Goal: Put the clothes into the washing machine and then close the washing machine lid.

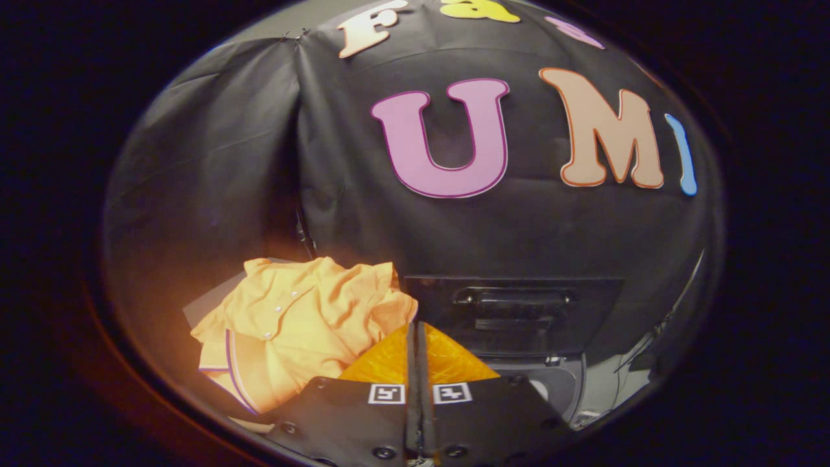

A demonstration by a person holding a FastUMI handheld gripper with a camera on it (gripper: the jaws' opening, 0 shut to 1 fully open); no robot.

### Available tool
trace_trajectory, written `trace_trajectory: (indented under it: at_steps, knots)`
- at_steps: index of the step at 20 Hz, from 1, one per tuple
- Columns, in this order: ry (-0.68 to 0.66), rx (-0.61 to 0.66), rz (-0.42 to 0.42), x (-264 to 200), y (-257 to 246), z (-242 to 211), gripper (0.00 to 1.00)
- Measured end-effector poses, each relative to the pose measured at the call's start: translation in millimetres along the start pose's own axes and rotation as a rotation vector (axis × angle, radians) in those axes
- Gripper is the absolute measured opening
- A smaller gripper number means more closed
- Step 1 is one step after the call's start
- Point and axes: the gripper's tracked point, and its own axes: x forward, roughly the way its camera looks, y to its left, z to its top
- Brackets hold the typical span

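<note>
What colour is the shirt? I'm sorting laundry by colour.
Orange, with a thin purple-and-white trim line; the gripper view shows it best, shirt lying just beyond the shut jaws.

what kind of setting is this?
Likely a staged laundry booth, not a real home: black cloth wall behind, a crumpled orange shirt just ahead of the shut gripper, and a washing machine with its raised lid beyond.

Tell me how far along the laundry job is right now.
Barely started. The crumpled orange button-up shirt lies in a heap beside the dark washing machine, not in it. The gripper has its fingers pressed together, holding nothing, just right of the shirt. Left: grasp the shirt, load it, close the lid.
</note>
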Motion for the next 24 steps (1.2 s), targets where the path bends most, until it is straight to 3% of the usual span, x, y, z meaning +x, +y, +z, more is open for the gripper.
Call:
trace_trajectory:
  at_steps: [3,5,9,16,20,23,24]
  knots:
    - [-0.017,0.059,0.040,-0.5,11.2,12.4,0.01]
    - [-0.013,0.033,0.060,13.5,22.0,6.8,0.21]
    - [0.031,-0.009,0.130,41.5,59.2,-8.0,0.41]
    - [0.126,-0.052,0.210,64.3,97.7,-37.2,0.46]
    - [0.138,-0.109,0.177,65.9,95.2,-45.2,0.49]
    - [0.110,-0.105,0.158,55.8,90.1,-38.0,0.05]
    - [0.106,-0.101,0.151,51.5,87.4,-38.8,0.05]
